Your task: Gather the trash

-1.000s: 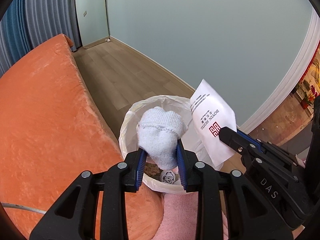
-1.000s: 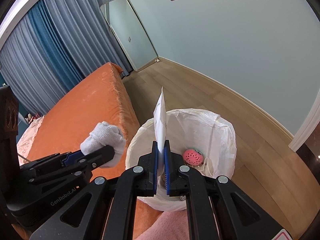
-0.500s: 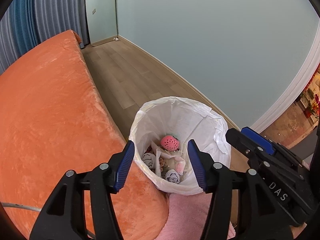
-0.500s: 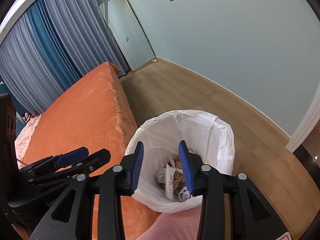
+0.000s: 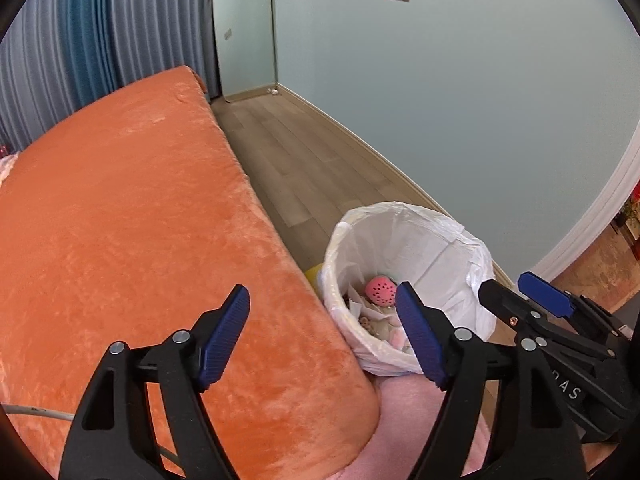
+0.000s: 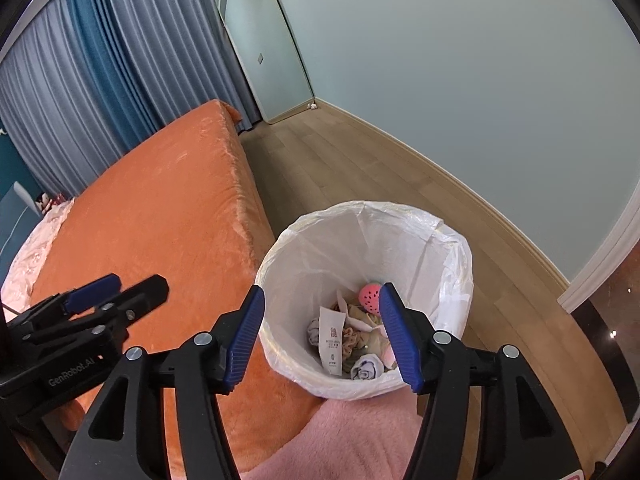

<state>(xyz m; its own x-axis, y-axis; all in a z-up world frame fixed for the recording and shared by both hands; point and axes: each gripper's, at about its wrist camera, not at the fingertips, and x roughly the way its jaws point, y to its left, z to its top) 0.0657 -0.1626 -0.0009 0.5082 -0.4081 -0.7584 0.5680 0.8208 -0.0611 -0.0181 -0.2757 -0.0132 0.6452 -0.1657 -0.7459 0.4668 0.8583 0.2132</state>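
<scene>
drop step: both hand-held grippers, left [image 5: 322,336] and right [image 6: 320,338], empty, jaws opening above the bin [image 6: 456,256]; the sachet [image 6: 332,338] lies inside. next: seek more trash beside the bin.

walls [image 6: 500,80]: pale blue | floor [image 6: 340,168]: wood planks | bed cover [image 5: 120,220]: orange | curtains [image 6: 80,80]: blue-grey | mirror [image 6: 264,48]: leaning

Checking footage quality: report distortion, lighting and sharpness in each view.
Left wrist view: strong fisheye, dark corners, wall line bowed; soft even light, orange bed sharp. Right wrist view: same bowing, no glare; trash bin contents crisp, near gripper fingers sharp too.
</scene>
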